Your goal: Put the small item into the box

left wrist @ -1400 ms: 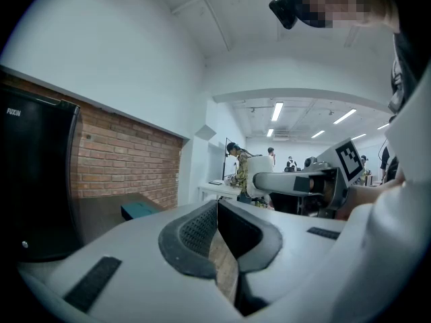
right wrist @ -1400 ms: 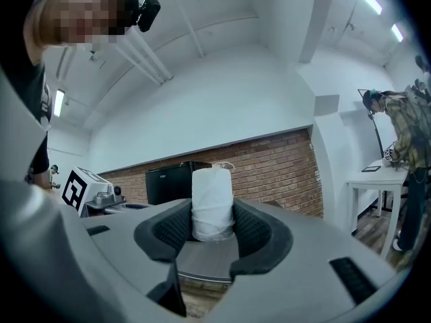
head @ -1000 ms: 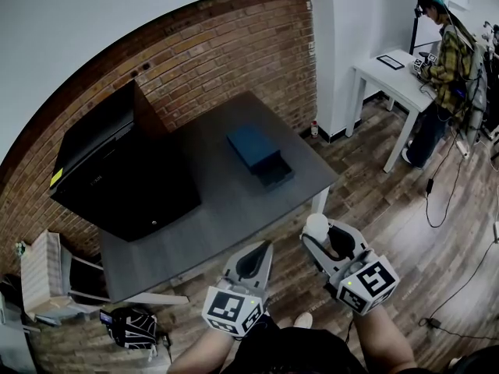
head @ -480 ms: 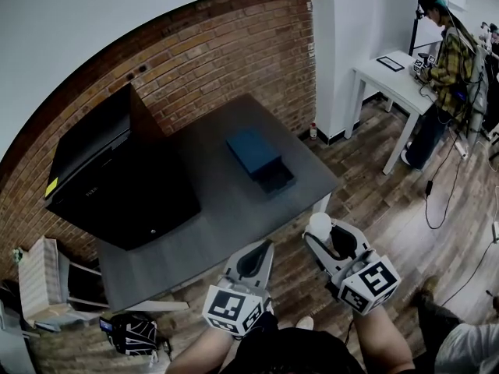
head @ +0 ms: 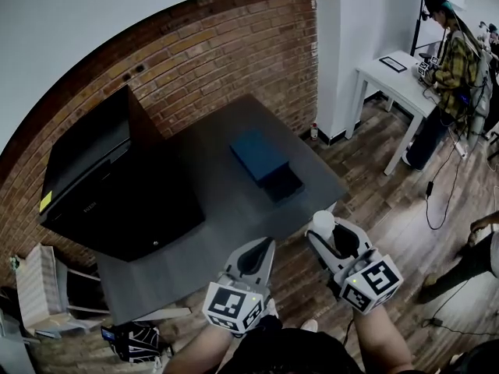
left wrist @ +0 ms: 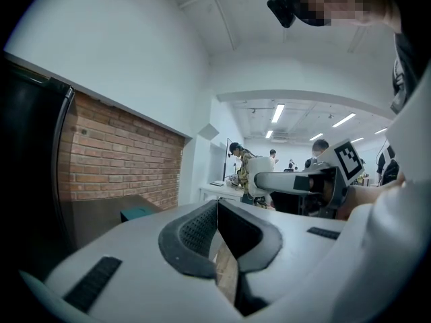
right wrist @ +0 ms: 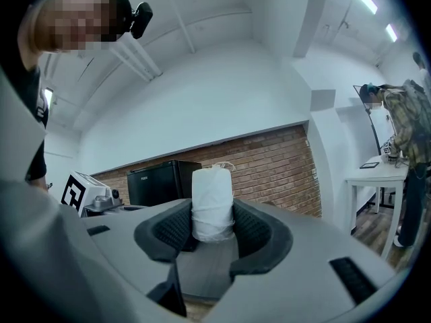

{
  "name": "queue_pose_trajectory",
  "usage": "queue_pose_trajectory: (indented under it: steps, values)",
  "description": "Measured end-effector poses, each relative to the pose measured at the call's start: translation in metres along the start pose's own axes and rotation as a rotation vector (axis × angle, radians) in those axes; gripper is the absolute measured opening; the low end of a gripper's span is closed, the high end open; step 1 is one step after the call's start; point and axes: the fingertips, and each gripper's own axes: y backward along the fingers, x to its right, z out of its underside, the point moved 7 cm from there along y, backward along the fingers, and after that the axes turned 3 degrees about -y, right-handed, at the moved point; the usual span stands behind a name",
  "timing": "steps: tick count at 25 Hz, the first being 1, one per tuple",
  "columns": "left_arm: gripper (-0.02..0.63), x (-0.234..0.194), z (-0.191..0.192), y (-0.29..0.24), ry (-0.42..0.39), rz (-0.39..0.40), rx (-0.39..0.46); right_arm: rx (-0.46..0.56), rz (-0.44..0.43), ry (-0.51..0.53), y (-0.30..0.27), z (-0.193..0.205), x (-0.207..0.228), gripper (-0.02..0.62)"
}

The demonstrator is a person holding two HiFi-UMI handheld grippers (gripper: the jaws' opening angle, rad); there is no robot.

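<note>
Two grippers, one box, one white roll

The left gripper and right gripper have drawn nearer the table; a second person has entered at right.

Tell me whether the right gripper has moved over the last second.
Yes. The right gripper, shut on the white roll, has come forward, closer to the grey table's near edge.
</note>
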Motion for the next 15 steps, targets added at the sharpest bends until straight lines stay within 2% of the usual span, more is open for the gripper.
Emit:
queue_pose_trajectory:
  steps: [15]
  values:
    - [0.034,-0.067,0.008,-0.022,0.027,0.05,-0.007,-0.026,0.054,-0.009,-0.062,0.009,0.006,0.195]
